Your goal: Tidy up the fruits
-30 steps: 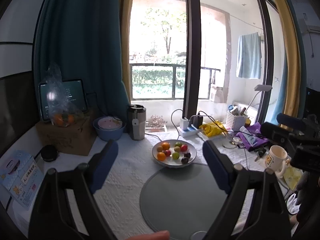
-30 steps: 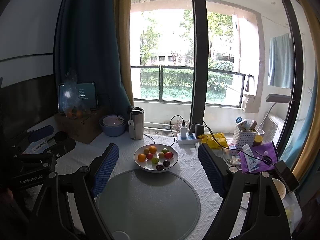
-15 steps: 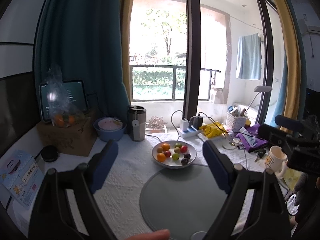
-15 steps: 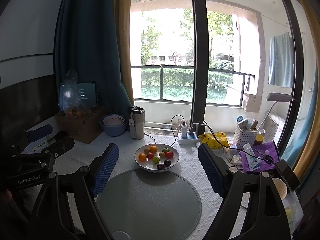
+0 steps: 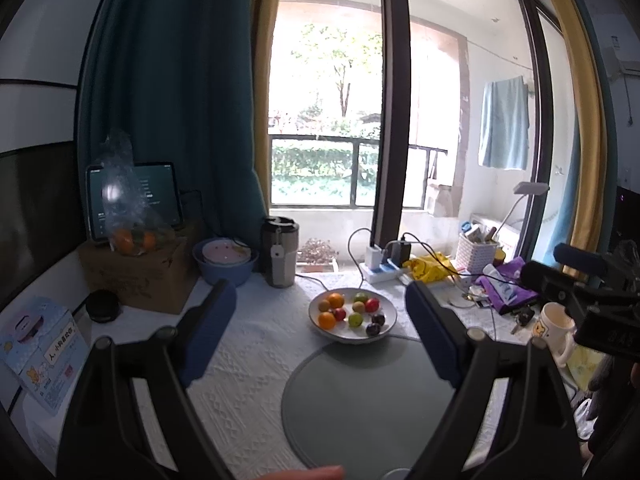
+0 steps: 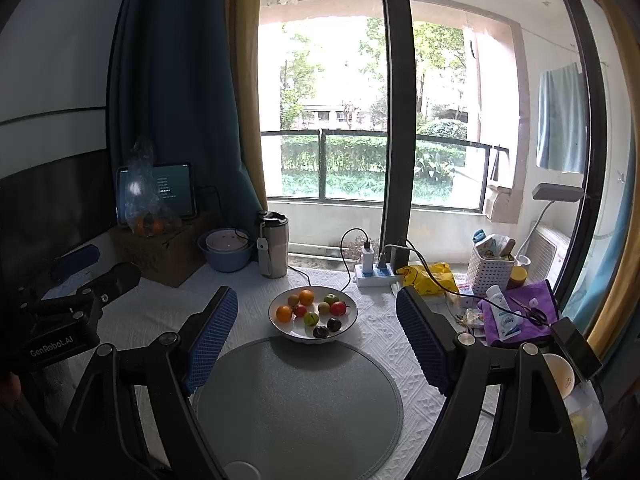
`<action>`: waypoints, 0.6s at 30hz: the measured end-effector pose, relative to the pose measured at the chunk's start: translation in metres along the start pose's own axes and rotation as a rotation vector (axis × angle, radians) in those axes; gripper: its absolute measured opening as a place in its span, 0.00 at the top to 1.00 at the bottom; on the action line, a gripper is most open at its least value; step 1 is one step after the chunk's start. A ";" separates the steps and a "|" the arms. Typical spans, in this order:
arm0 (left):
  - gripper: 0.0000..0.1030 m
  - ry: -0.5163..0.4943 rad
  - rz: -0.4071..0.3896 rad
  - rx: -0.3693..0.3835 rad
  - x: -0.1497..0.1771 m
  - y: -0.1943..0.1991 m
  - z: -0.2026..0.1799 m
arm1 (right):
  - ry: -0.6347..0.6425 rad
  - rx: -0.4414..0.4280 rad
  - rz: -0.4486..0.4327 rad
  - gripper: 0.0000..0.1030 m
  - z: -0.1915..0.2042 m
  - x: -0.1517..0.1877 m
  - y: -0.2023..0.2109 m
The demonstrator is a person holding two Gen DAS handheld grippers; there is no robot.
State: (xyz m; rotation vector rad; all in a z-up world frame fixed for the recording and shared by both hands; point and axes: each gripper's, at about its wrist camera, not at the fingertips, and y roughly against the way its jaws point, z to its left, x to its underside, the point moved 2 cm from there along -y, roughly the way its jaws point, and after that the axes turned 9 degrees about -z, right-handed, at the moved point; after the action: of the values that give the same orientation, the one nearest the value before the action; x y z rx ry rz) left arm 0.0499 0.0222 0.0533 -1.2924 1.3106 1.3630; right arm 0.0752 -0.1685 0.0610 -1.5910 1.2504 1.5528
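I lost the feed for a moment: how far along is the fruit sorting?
Nothing looks done: all the fruit still sits in the white bowl, oranges included. Nothing is in hand; the left tool and right tool are open and empty, short of the bowl. The grey round mat holds no fruit. All the picking is left.

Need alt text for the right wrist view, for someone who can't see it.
A white plate of small mixed fruit sits on a white tablecloth behind a round grey mat, framed by the open, empty right hand-held gripper. A window and clutter lie beyond.
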 end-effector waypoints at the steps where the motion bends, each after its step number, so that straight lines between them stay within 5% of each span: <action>1: 0.15 -0.001 0.000 0.002 0.000 0.000 0.000 | -0.001 0.001 0.001 0.18 0.000 0.000 0.000; 18: 0.15 0.001 -0.011 0.000 0.000 0.002 -0.001 | -0.002 0.006 0.000 0.18 0.000 0.000 0.001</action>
State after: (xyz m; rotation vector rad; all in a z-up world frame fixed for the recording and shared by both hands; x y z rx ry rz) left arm 0.0477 0.0207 0.0536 -1.2980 1.3029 1.3549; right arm 0.0743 -0.1685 0.0607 -1.5849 1.2529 1.5494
